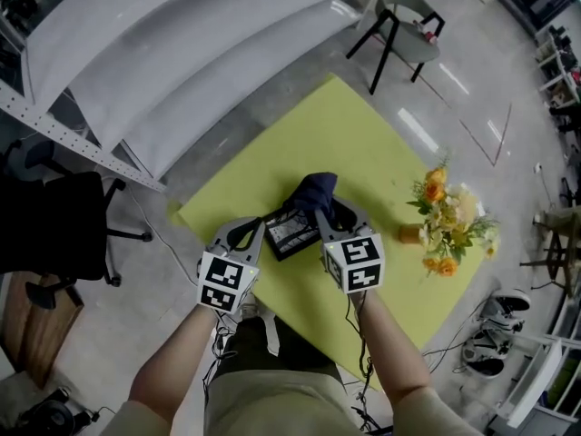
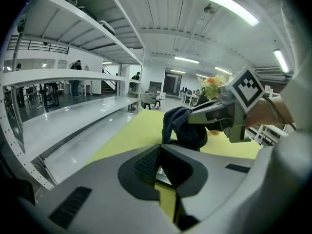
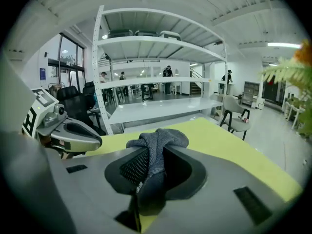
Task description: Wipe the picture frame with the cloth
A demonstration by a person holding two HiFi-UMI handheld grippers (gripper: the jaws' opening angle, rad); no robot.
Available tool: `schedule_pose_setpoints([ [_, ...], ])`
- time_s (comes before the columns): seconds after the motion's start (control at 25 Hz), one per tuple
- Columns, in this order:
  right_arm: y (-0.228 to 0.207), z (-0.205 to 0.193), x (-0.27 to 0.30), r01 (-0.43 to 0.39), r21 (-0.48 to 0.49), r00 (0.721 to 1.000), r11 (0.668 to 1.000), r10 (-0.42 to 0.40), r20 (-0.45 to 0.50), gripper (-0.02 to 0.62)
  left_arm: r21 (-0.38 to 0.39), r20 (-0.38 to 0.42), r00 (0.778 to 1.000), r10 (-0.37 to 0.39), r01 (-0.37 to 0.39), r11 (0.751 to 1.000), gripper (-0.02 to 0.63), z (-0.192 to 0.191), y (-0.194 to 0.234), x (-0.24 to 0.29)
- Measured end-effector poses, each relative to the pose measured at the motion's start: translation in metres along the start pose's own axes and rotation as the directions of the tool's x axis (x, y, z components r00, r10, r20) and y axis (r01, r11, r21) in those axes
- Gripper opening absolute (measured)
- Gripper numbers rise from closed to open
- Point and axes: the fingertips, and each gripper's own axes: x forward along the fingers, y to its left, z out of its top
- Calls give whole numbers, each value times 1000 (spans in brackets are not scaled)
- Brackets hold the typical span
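A dark picture frame (image 1: 292, 234) lies on the yellow-green table (image 1: 345, 125), near its front edge. My left gripper (image 1: 261, 228) is shut on the frame's left corner; in the left gripper view the jaws (image 2: 160, 152) stand closed together. A dark blue cloth (image 1: 313, 192) bunches over the frame's far right end, and my right gripper (image 1: 327, 214) is shut on it. In the right gripper view the cloth (image 3: 158, 140) fills the gap of the right gripper (image 3: 146, 167) and spills over the tips. The left gripper view shows the same cloth (image 2: 183, 126) hanging from the right gripper (image 2: 197, 118).
A vase of orange and cream flowers (image 1: 445, 221) stands on the table's right side. White shelving (image 1: 182, 53) runs along the far left. A black office chair (image 1: 64, 225) sits to the left, a grey chair (image 1: 404, 16) beyond the table, and shoes (image 1: 499, 312) on the floor at right.
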Motion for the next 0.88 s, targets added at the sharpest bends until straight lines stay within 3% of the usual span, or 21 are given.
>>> schedule_pose_setpoints([
  [0.24, -1, -28, 31, -3, -9, 999, 1000, 2, -46, 91, 13, -87, 996, -33, 34, 999, 9, -33, -3, 33],
  [0.44, 2, -52, 45, -7, -32, 993, 999, 3, -121, 92, 104, -171, 985, -34, 52, 993, 9, -54, -9, 45],
  [0.72, 4, -72, 35, -30, -73, 976, 997, 13, -217, 89, 98, -182, 983, -25, 44, 994, 9, -55, -7, 49],
  [0.88, 4, -86, 17, -48, -38, 964, 998, 36, -264, 87, 81, -161, 987, -22, 35, 996, 9, -56, -7, 48],
])
